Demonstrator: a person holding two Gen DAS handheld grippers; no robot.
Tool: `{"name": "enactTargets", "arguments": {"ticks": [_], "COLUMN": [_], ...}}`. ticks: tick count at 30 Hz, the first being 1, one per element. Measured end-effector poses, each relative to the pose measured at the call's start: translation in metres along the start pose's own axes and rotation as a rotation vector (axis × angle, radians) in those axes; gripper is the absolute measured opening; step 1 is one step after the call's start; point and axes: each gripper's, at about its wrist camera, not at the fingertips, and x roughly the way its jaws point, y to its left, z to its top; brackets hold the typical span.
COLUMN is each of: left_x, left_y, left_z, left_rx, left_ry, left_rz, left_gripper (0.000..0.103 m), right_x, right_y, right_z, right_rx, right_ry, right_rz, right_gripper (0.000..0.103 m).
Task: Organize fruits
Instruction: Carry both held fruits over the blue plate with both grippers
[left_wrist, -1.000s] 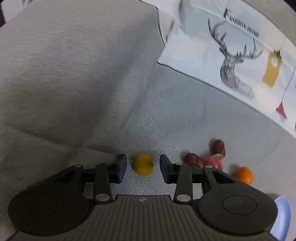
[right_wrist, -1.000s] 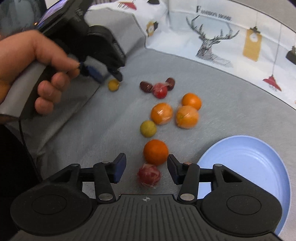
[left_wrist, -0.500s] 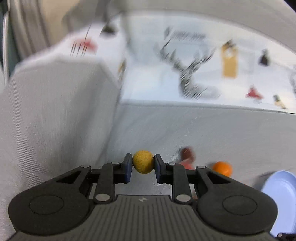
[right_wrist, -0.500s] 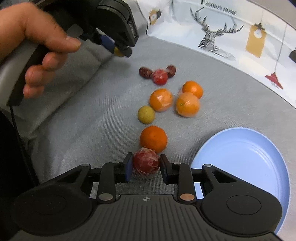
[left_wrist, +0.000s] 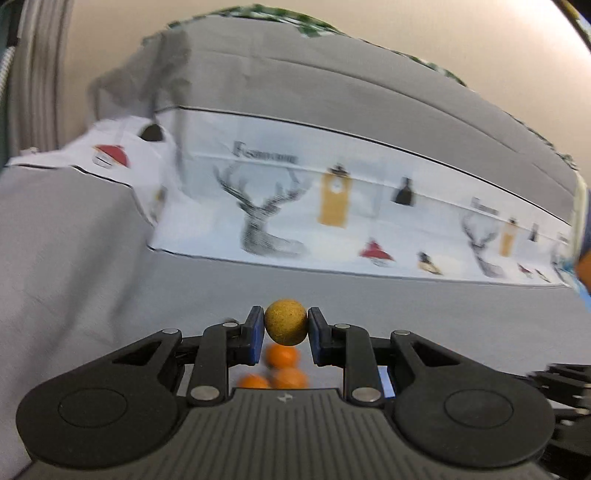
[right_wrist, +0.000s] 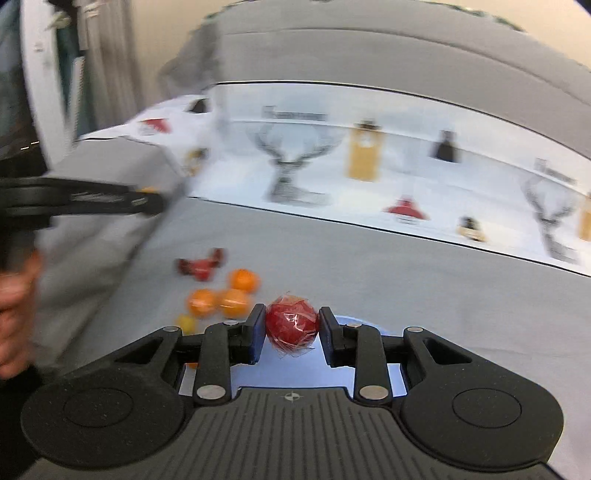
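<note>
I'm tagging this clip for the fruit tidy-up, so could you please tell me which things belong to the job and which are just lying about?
Job:
- yellow fruit in left gripper
- wrapped red fruit in right gripper
- oranges
- dark red fruits
- blue plate

Lying about:
- deer-print cloth
- grey cover

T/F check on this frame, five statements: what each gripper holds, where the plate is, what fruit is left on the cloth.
1. The left gripper is clamped on a yellow ball-shaped fruit. True.
2. The right gripper is empty. False: it is shut on a red fruit in clear wrap.
3. The blue plate shows below the right gripper's fingers in the right wrist view. True.
4. All the oranges are already on the plate. False: three oranges lie on the grey cloth, left of the plate.
5. The red wrapped fruit rests on the cloth. False: it is held between the pads, off the cloth.
</note>
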Motion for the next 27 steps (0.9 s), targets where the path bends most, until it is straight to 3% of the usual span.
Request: {"name": "enactTargets", "arguments": {"ticks": [3,7,11,17,27], "left_x": [0.003,0.024,0.043,0.045,0.052], "left_y": [-0.024,-0.045,-0.06,-0.072,-0.082], "left_z": [-0.011,-0.025,-0.04,-0.053,-0.063], "left_rx": [0.086,0.2,0.261,0.327,0.382], "left_ry": [0.022,0.056,0.114,0.14,0.17], "left_rz": [-0.027,-0.04,-0.096,-0.194,-0.206], "left_gripper": [0.028,0.028,0.028,0.028,0.028], "right_x": [0.01,0.001,0.005,0.012,0.021], "right_y": [-0.026,-0.048,-0.06,-0.059,-0.043], "right_z": [-0.024,-0.03,-0.039,-0.038,-0.032], "right_rx": [0.063,0.132,0.162,0.177,0.141], "right_ry": [0.059,0.018,0.046,0.068,0.082], "right_rz": [-0.077,-0.106,-0.155,-0.144,-0.107], "right_gripper": [0.032,0.032,0.032,0.032,0.032]}}
